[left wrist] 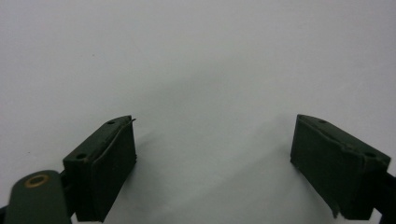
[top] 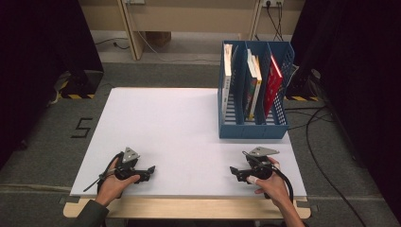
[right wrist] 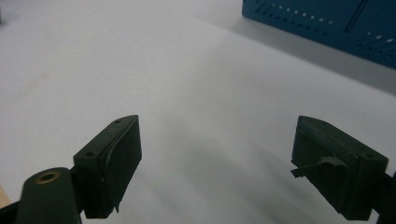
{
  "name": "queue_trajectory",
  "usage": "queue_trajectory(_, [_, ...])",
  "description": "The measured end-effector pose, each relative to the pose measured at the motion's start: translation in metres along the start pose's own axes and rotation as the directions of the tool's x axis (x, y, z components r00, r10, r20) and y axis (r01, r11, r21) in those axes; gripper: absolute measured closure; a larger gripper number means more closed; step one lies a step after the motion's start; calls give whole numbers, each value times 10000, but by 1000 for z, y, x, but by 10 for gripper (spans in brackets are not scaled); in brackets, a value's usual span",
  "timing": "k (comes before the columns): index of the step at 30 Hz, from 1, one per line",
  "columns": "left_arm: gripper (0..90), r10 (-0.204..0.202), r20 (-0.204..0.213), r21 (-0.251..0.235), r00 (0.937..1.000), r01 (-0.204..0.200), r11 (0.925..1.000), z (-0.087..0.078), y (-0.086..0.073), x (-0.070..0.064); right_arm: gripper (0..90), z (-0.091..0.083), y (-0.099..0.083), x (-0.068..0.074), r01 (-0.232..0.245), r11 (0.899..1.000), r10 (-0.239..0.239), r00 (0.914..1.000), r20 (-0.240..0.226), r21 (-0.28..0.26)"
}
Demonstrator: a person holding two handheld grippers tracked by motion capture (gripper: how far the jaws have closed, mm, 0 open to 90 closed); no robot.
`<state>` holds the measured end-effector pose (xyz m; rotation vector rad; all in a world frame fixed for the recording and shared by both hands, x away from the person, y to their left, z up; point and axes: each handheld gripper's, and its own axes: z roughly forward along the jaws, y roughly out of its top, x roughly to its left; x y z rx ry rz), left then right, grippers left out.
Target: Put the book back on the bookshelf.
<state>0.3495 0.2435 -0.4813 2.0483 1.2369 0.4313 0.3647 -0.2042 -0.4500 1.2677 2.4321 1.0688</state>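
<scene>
A blue file rack (top: 254, 128) with three slots stands at the back right of the white table (top: 179, 132). A white book (top: 227, 80) stands in its left slot, a yellow-edged book (top: 254, 87) in the middle one, a red book (top: 273, 85) in the right one. My left gripper (top: 151, 171) rests near the front edge at the left, held by a hand, open with nothing between its jaws (left wrist: 215, 163). My right gripper (top: 233, 172) rests near the front edge at the right, also open and empty (right wrist: 217, 163), with the rack's blue wall (right wrist: 327, 23) beyond it.
Bare white tabletop lies between the two grippers and the rack. A wooden strip (top: 189, 208) runs along the table's front edge. Cables (top: 321, 156) trail on the grey floor to the right, and a wooden furniture leg (top: 132, 33) stands behind the table.
</scene>
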Motion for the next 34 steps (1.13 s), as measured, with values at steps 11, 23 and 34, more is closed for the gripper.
queue_trajectory(11, [131, -8, -6, -29, 10000, 8, 10000, 0, 0, 0, 156, 8, -12, 4, 403, 9962, -409, 9991, 60, 774])
queue_trajectory(23, [132, 0, -9, -28, 10000, 0, 10000, 0, 0, 0, 107, 10, -15, 9, 1352, 9871, -1366, 9906, 104, 854])
queue_trajectory(34, [132, 3, -1, -15, 10000, -3, 10000, 0, 0, 0, 107, 10, -16, 9, 1394, 9869, -1406, 9900, 100, 807])
